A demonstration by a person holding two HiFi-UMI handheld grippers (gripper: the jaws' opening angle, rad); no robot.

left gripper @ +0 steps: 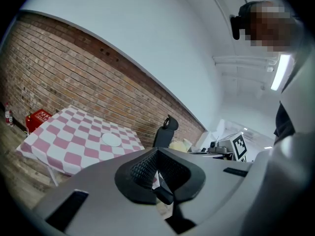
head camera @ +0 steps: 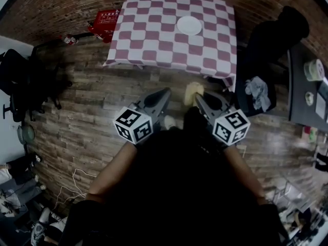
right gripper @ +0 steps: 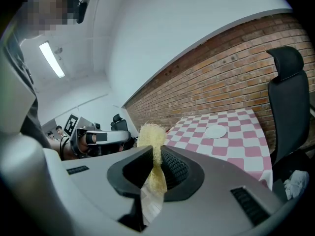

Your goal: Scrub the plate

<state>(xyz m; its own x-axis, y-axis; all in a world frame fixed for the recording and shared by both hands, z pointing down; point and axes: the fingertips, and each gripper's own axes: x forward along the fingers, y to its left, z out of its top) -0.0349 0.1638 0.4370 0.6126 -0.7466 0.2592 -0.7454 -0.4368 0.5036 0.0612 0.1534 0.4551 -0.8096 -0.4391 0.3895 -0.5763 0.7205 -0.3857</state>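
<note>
A black chair (head camera: 271, 40) and red box (head camera: 105, 22) flank the checkered table (head camera: 154, 35) bearing the plate (head camera: 189, 25).

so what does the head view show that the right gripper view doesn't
Only the head view: a red box on the floor beside the table, and white cables lying on the floor. Only the right gripper view: a ceiling light and, close up, the right gripper with its jaws shut on the yellow scrubber. Both: the checked table, the white plate on it, the black chair and the scrubber itself.
</note>
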